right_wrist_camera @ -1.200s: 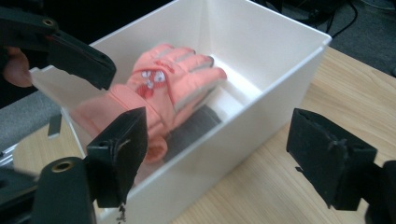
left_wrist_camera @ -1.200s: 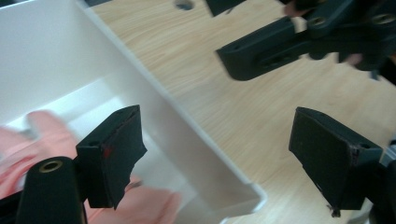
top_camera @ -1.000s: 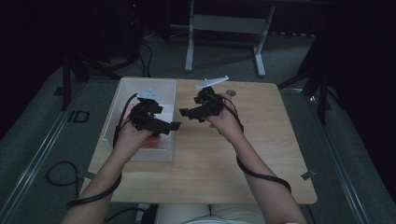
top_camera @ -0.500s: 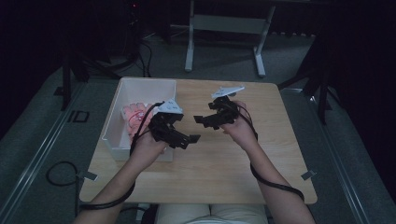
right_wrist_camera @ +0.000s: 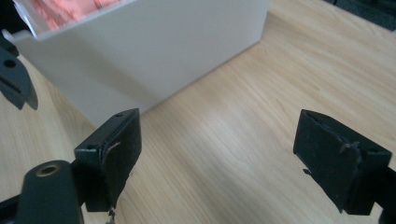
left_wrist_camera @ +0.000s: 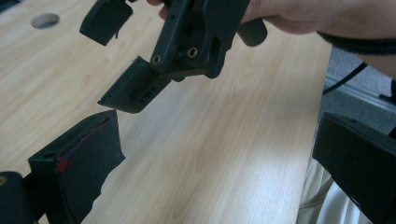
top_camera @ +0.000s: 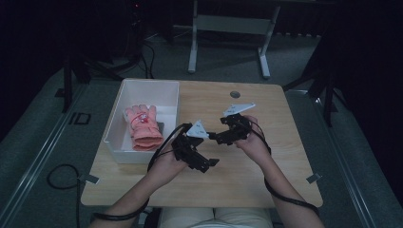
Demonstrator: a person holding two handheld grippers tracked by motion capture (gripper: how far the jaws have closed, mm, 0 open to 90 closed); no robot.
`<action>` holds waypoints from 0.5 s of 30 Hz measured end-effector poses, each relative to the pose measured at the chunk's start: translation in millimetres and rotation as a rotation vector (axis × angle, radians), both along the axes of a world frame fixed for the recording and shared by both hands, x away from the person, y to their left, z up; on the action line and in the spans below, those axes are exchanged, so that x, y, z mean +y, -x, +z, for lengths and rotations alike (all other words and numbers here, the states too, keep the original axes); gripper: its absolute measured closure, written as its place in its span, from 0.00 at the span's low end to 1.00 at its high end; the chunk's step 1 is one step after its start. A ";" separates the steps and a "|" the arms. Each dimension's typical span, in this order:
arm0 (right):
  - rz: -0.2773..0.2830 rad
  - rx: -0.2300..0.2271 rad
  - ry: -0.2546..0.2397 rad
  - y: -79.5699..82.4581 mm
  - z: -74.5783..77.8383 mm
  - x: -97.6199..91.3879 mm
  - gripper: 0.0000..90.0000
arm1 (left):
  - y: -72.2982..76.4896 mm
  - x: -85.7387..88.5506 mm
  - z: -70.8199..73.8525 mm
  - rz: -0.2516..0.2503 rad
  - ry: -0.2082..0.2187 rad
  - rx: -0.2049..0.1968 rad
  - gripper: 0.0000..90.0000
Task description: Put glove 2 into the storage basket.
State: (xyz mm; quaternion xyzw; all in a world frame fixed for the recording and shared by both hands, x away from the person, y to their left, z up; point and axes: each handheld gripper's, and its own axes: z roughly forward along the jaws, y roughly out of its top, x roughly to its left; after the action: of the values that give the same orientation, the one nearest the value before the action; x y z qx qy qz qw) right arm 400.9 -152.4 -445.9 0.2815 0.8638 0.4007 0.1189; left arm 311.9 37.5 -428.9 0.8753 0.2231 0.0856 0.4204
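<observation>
Pink knitted gloves (top_camera: 142,126) are seen lying stacked inside a white plastic bin (top_camera: 115,129), which is set at the left edge of the light wooden table (top_camera: 266,175), towards the far left corner. The gloves are touched by neither gripper. In the right gripper view a strip of the same pink fabric (right_wrist_camera: 65,11) is glimpsed above the white wall of the bin (right_wrist_camera: 154,56).

The left gripper (top_camera: 204,164) is held just above the table near its middle, a little to the right of the bin's near corner, with its grey three-cornered plate on top. Its jaws are spread wide and nothing is held between them; in the left gripper view (left_wrist_camera: 215,158) only bare wood grain is seen between the two black pads.

The right gripper (top_camera: 216,137) is held just beyond and to the right of the left one, nearer the centre of the table, with its jaws pointing towards the bin. They too are parted wide and grip nothing, as shown in the right gripper view (right_wrist_camera: 215,149), where bare tabletop lies between them. In the left gripper view the right gripper (left_wrist_camera: 121,56) is seen close above, its jaws apart, with the person's hand (left_wrist_camera: 299,16) clasped round it.

A round hole (top_camera: 235,94) is cut in the table near its far edge.
</observation>
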 end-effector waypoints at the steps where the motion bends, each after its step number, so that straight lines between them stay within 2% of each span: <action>1: -0.001 -0.001 0.005 0.7 -2.7 -2.0 0.17 | 0.7 -3.1 -3.2 -0.002 -0.010 0.001 0.01; 4: -0.008 0.004 -0.002 2.8 -10.0 -7.8 0.17 | 2.2 -11.2 -13.4 -0.018 -0.029 0.006 0.01; 6: -0.019 -0.004 0.012 4.6 -15.4 -10.8 0.17 | 3.2 -15.8 -20.0 -0.029 -0.042 0.006 0.01; 12: -0.028 0.012 0.031 8.7 -32.0 -21.0 0.17 | 1.8 -22.3 -39.6 -0.047 -0.040 0.040 0.01; 15: -0.034 0.022 0.039 10.2 -41.4 -26.2 0.17 | 2.7 -24.7 -49.6 -0.045 -0.051 0.039 0.01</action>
State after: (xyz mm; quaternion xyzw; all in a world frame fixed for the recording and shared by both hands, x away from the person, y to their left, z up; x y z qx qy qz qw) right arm 390.7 -178.7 -487.3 0.2979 0.8679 0.3785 0.1217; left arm 309.2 12.8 -478.5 0.8920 0.2093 0.0649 0.3954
